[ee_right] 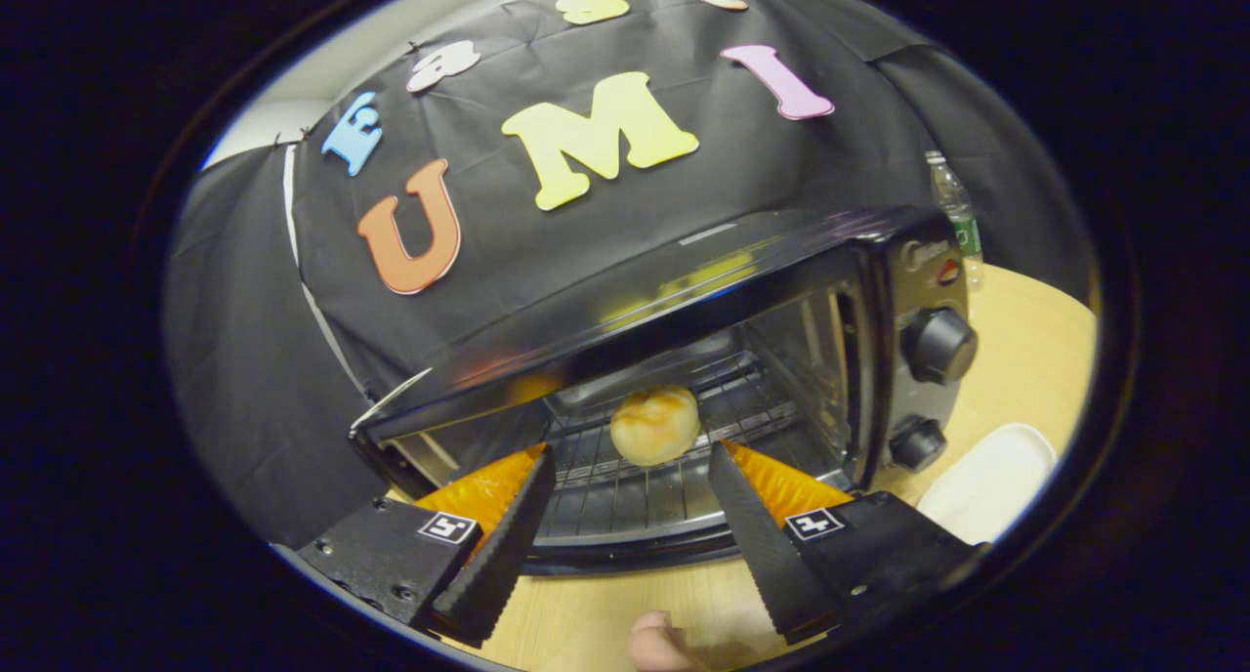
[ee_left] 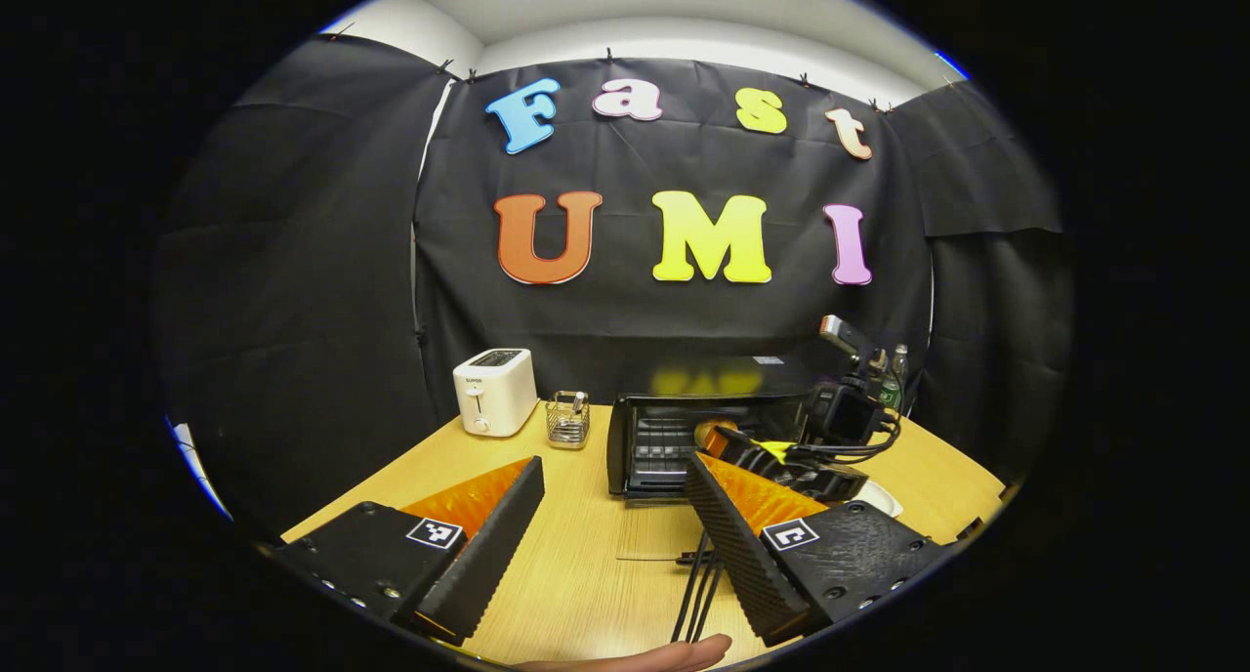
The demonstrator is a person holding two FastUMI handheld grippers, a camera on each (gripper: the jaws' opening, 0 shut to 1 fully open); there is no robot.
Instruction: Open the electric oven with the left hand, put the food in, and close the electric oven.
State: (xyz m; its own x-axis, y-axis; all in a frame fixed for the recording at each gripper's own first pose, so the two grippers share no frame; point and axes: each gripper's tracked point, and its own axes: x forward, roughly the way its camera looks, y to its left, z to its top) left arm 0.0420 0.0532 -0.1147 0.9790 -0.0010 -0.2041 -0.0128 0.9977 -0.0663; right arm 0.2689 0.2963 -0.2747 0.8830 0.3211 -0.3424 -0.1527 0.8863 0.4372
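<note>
One toaster (ee_left: 495, 391) and wire basket (ee_left: 567, 418) stand left of oven (ee_left: 684, 438).

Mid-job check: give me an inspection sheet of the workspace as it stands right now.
Surface: wooden table, bare in front of the oven.
Job's things: electric oven open; bun lying on its rack.
Clutter: toaster, wire basket, white dish, bottle.
Grippers: left tongs open, back from the oven; right tongs open at the oven mouth, apart from the bun.
Cables: black leads across the table.
Surroundings: black cloth wall.
</note>
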